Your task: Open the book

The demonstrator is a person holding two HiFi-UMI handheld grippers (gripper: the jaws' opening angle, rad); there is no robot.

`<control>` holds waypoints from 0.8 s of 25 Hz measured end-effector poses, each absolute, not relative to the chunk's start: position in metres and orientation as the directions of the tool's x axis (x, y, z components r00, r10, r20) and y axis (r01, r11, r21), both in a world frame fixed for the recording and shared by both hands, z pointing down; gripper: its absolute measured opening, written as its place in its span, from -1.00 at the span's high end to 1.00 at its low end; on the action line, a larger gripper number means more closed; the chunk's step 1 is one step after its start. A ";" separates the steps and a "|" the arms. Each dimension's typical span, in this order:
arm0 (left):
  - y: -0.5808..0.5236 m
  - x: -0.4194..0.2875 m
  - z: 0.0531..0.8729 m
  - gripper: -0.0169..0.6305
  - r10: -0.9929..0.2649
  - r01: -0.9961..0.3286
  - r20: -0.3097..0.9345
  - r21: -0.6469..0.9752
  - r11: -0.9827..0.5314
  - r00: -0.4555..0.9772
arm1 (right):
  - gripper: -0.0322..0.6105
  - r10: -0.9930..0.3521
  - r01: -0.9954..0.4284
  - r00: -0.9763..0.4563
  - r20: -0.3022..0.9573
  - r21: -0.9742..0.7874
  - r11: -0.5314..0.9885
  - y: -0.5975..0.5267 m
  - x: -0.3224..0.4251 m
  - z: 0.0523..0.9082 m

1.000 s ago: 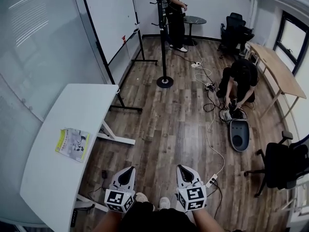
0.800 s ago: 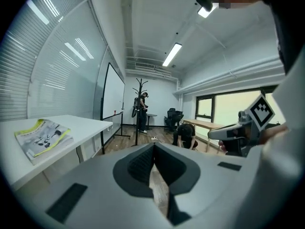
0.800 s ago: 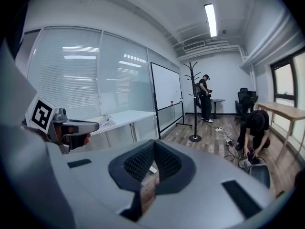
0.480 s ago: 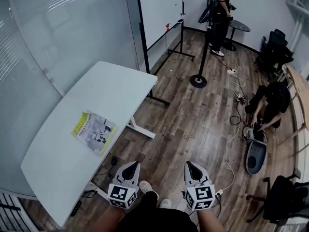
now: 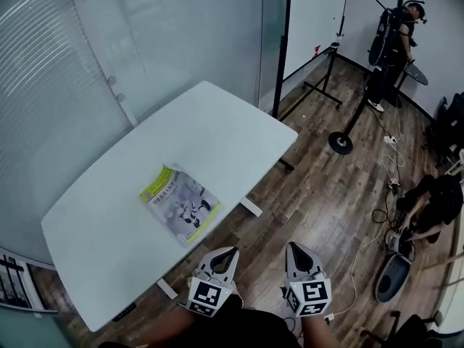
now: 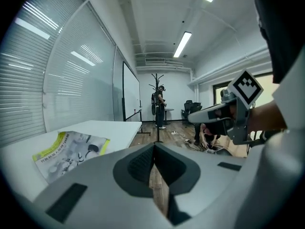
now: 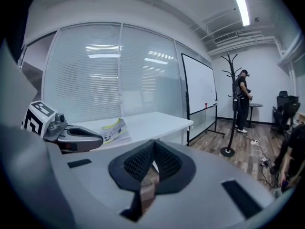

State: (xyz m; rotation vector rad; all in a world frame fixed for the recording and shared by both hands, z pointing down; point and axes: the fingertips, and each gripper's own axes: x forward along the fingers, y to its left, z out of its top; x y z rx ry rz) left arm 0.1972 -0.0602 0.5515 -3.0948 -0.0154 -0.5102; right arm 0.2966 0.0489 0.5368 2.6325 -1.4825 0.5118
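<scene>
A closed book (image 5: 181, 204) with a yellow-green edge and a grey cover lies flat near the front edge of the white table (image 5: 217, 129). My left gripper (image 5: 230, 252) hangs over the floor just off the table's edge, to the right of the book, shut and empty. Beside it my right gripper (image 5: 296, 247) is over the wooden floor, farther from the table, also shut with nothing held. In the left gripper view the book (image 6: 66, 151) lies left of the shut left gripper (image 6: 154, 149). The right gripper view has the book (image 7: 114, 128) beyond the left gripper (image 7: 76, 135).
A glass wall with blinds (image 5: 109, 56) runs behind the table. A whiteboard stand (image 5: 312, 85) and a coat stand (image 5: 341, 142) are to the right. One person stands at the far right (image 5: 388, 42), another crouches by cables (image 5: 435, 201) on the floor.
The view has swung left, so the table and book now sit in the middle, nearer both grippers. Both grippers stay low in front of me, shut.
</scene>
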 end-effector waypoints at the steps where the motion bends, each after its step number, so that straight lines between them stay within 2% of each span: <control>1: -0.070 0.198 0.550 0.91 0.000 0.000 0.316 0.000 -1.000 0.949 | 0.89 -0.828 -0.854 0.461 0.319 -0.092 -0.512 0.033 0.297 0.536; 10: -0.160 0.183 0.527 0.91 -0.151 -0.159 0.271 0.008 -0.987 0.951 | 0.89 -0.884 -0.937 0.302 0.357 -0.058 -0.344 -0.076 0.296 0.534; 20: -0.208 0.169 0.546 0.91 -0.321 -0.356 0.320 0.054 -0.933 0.891 | 0.88 -0.922 -0.992 0.049 0.385 -0.091 -0.091 -0.156 0.281 0.553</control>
